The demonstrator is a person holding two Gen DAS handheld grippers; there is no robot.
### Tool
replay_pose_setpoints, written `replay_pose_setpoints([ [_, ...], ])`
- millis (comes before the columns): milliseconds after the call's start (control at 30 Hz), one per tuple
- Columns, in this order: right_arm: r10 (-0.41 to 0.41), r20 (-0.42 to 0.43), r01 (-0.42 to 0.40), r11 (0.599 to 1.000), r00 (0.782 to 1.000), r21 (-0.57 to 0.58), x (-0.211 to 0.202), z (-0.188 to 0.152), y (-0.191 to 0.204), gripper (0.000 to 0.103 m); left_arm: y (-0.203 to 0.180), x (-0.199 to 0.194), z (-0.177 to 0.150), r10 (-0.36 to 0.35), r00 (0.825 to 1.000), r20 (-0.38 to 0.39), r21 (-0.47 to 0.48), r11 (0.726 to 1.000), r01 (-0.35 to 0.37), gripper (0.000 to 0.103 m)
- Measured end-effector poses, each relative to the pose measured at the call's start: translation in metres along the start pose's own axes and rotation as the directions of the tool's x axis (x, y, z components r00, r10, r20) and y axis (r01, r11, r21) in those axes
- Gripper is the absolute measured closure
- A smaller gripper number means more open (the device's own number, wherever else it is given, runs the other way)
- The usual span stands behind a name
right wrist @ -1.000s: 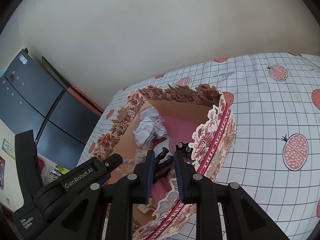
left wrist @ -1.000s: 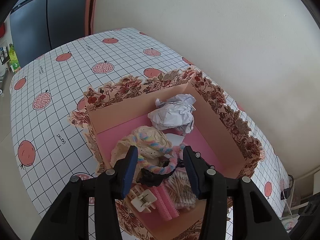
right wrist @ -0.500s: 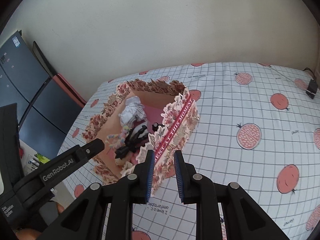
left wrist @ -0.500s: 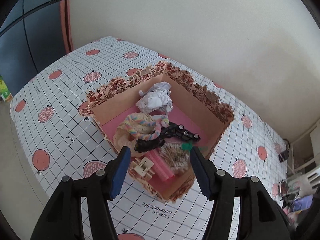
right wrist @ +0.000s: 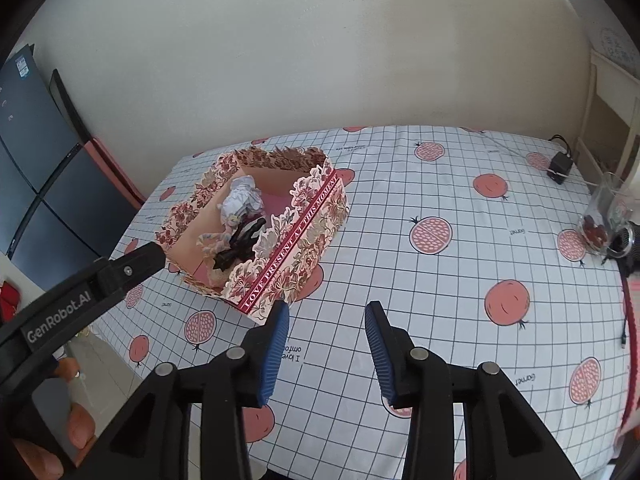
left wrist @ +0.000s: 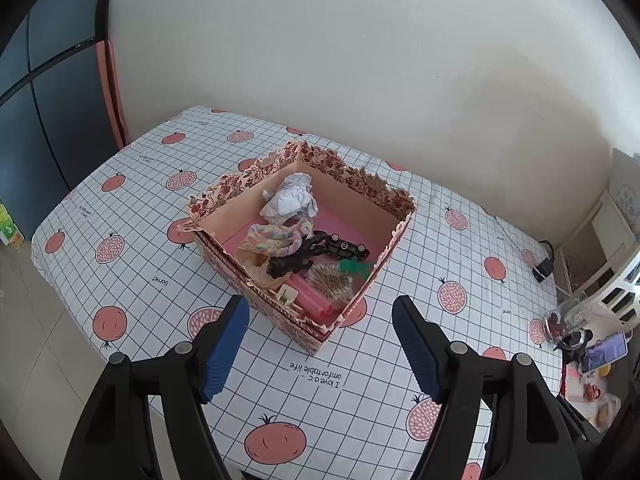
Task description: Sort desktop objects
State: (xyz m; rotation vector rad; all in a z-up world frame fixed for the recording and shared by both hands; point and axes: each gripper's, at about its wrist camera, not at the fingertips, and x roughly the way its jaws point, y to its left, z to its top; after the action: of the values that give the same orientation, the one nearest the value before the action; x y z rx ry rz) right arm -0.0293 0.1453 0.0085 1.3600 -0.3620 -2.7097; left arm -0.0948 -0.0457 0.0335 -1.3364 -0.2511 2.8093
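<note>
1 box on the tablecloth, side reads "LOVE PRESENT AT THIS MOMENT". Inside box: 1 paper ball, 1 black clip. Left gripper wide, right gripper wide, both empty, near box.

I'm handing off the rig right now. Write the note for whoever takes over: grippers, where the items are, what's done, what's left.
Left gripper: open, empty, above the table short of the box.
Right gripper: open, empty, beside the box.
Floral box holds everything seen: crumpled paper, pastel braided rope, black clip, pink rollers, cotton swabs.
Done: no loose sortable items visible on the tablecloth.
Left: check off-camera areas for leftovers.
</note>
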Motion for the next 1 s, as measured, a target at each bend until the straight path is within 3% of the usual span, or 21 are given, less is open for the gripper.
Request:
replay_pose_setpoints([
  [100,-0.017,0.005,0.017,1.000,1.000,0.005,-0.011,-0.008,-0.003,0.052,-0.002,-0.008,-0.010,0.008,1.000,-0.005,0.022,1.000,-0.007,0.012],
  [233,-0.044,0.011,0.044,0.999,0.999,0.002,-0.021,-0.019,-0.005,0.042,-0.005,-0.017,-0.023,0.005,1.000,-0.007,0.050,0.999,-0.005,0.012],
  [400,-0.061,0.007,0.061,0.998,0.998,0.021,-0.029,-0.030,-0.009,0.019,-0.008,-0.022,-0.039,0.008,1.000,-0.025,0.073,0.997,-0.006,0.007],
  [600,-0.087,-0.007,0.087,0.996,0.996,0.028,-0.039,-0.042,-0.013,0.001,-0.007,-0.029,-0.053,-0.006,0.999,-0.034,0.063,0.998,0.008,0.007],
  [733,-0.100,0.010,0.099,0.995,0.995,0.019,-0.049,-0.047,-0.012,0.000,-0.005,-0.036,-0.057,0.003,1.000,-0.027,0.065,0.998,-0.001,0.000],
  [1000,-0.123,0.032,0.123,0.992,0.992,0.021,-0.064,-0.053,-0.012,0.000,-0.002,-0.049,-0.064,-0.020,1.000,-0.010,0.074,0.997,0.021,0.000],
])
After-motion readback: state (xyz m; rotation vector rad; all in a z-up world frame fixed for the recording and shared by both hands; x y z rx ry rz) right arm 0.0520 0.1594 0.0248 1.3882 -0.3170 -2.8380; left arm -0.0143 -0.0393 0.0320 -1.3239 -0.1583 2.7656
